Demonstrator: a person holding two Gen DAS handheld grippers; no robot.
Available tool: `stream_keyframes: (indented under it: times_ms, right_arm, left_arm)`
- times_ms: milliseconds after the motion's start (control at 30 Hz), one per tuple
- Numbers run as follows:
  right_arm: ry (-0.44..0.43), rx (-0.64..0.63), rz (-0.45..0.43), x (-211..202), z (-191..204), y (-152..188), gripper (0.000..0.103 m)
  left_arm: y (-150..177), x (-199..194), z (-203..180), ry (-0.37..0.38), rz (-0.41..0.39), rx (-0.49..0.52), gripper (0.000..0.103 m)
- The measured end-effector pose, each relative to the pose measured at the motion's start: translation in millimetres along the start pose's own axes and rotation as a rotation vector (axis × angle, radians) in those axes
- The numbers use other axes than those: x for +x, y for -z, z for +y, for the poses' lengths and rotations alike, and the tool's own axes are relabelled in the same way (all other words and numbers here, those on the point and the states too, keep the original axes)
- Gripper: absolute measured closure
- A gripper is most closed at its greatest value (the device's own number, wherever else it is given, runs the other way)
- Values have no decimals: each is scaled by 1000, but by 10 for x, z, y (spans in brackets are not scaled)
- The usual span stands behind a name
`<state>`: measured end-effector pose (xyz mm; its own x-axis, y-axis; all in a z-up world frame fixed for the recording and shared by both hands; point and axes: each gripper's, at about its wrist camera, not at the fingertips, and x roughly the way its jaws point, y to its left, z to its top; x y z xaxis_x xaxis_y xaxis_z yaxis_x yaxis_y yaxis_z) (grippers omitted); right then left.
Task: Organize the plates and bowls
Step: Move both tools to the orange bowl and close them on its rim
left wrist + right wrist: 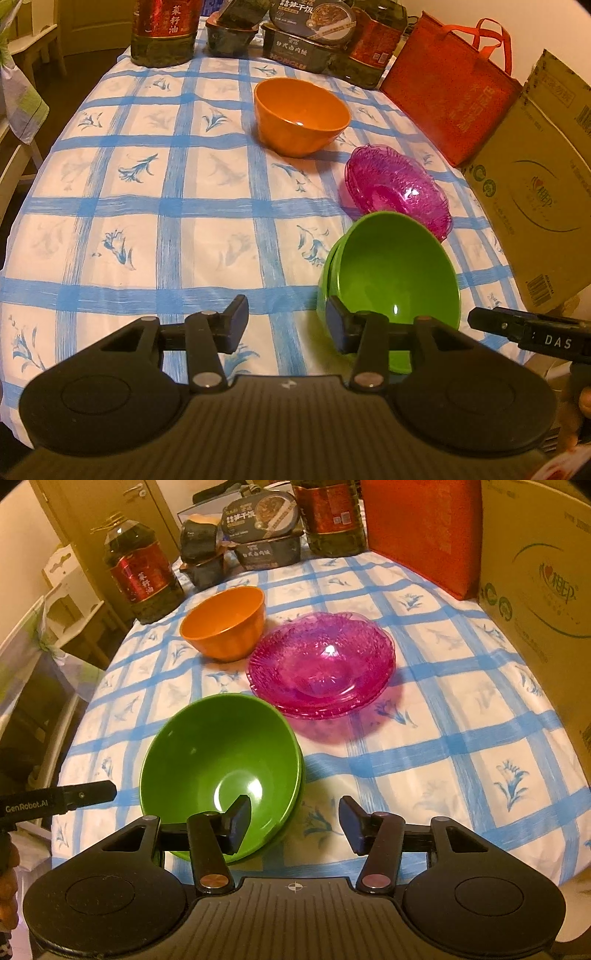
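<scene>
Green bowls (395, 273) (221, 760) sit nested near the table's front edge, one inside another. An orange bowl (301, 116) (225, 622) stands farther back. Stacked pink glass plates (399, 190) (321, 662) lie between them, toward the right. My left gripper (284, 328) is open and empty, low over the cloth just left of the green bowls; its right finger is beside their rim. My right gripper (295, 823) is open and empty; its left finger is over the green bowls' near rim. Each gripper's tip shows in the other view (517, 326) (74, 797).
The table has a blue-checked cloth (166, 206) (461, 738). Oil bottles (162, 33) (142, 576) and food boxes (306, 37) (262, 528) stand at the back. A red bag (450, 96) (421, 528) and a cardboard box (535, 192) (543, 590) line the right side.
</scene>
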<state>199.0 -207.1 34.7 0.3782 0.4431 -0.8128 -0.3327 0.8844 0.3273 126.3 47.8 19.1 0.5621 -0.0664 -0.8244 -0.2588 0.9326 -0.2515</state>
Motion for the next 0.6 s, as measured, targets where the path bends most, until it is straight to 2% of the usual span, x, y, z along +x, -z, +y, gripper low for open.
stream_keyframes:
  times_ms: [267,600]
  right_arm:
    - [-5,-21,-33,-89,-18,-252,50]
    - [-52,-38,-24,109,6,-930,50]
  left_arm:
    - [-251,26,45,5,-16,-8,61]
    - [-793,162,166,2,-52,-31,57]
